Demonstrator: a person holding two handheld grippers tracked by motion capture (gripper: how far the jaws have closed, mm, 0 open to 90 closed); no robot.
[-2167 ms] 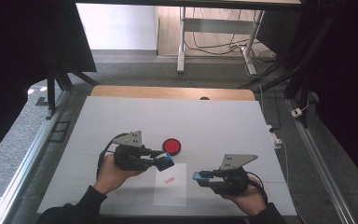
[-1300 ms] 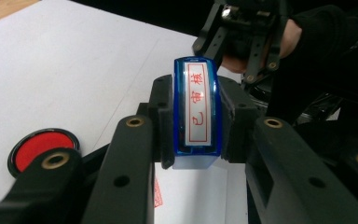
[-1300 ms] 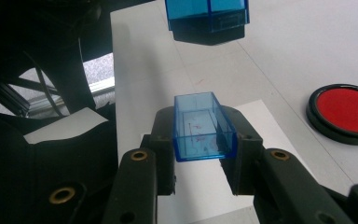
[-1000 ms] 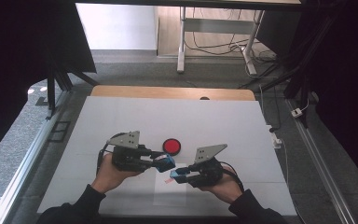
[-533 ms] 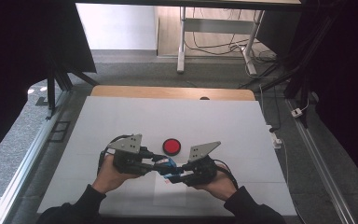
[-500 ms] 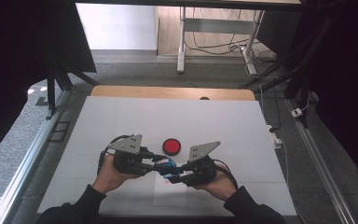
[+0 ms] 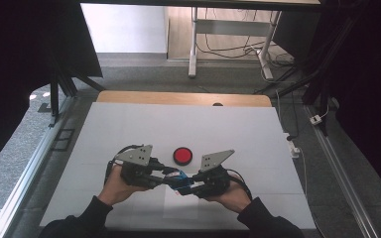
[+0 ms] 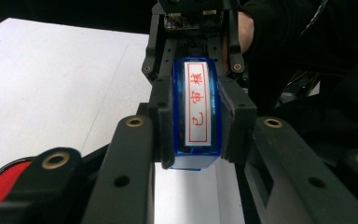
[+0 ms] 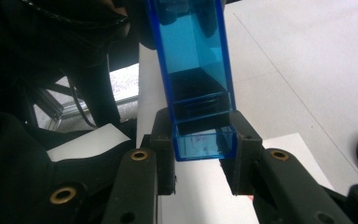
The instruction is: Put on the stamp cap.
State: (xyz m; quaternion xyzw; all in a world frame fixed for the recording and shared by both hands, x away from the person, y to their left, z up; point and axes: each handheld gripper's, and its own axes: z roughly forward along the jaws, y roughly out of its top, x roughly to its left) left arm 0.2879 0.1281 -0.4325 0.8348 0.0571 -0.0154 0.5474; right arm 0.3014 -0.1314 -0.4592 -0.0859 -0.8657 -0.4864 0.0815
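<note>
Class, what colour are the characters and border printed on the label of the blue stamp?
Red on a white label, clearest in the left gripper view.

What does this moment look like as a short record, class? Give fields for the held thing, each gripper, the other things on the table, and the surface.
held thing: blue stamp, clear blue plastic, white label with red characters, held between both grippers above the table
left gripper: jaws shut on one end of the stamp
right gripper: jaws shut on the other end
red round pad: flat on the table, just beyond the grippers, untouched
white sheet: lies on the table below the stamp
table: white top, wooden strip at the far edge
</note>
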